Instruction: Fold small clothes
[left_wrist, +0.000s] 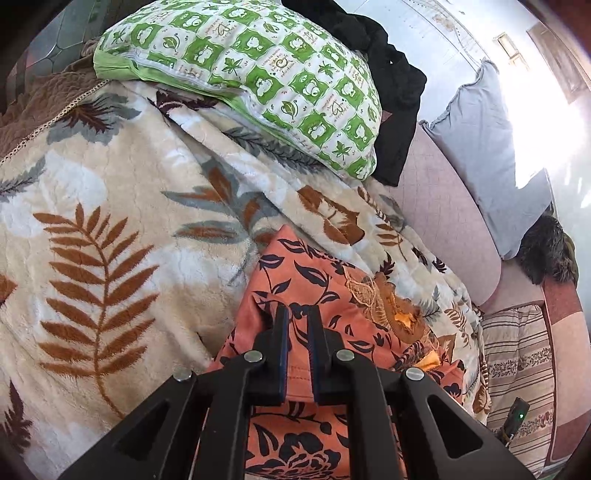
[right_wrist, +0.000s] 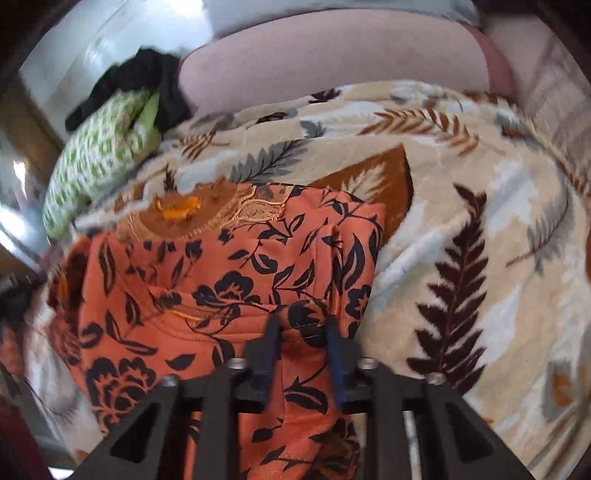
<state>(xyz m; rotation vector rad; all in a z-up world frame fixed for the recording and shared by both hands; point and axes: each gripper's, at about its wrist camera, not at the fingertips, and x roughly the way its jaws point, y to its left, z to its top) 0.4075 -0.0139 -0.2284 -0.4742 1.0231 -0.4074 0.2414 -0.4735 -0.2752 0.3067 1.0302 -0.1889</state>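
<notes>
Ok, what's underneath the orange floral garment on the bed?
The orange floral garment lies on a cream leaf-print fleece blanket, which shows on its far and right sides. Whatever sits directly beneath the garment is covered, so nothing else can be confirmed.

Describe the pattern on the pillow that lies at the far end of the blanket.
Green and white checks with leaf and cartoon motifs on the rectangular pillow; clearest in the left wrist view.

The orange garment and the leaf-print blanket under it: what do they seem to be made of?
Orange garment: looks like soft knit fabric, matte, with a printed dark floral pattern and stitched hems; probably cotton or a blend. Leaf-print blanket: looks like plush fleece, likely synthetic, going by its fuzzy, embossed pile. Both the left gripper and right gripper have garment fabric between their fingers.
</notes>
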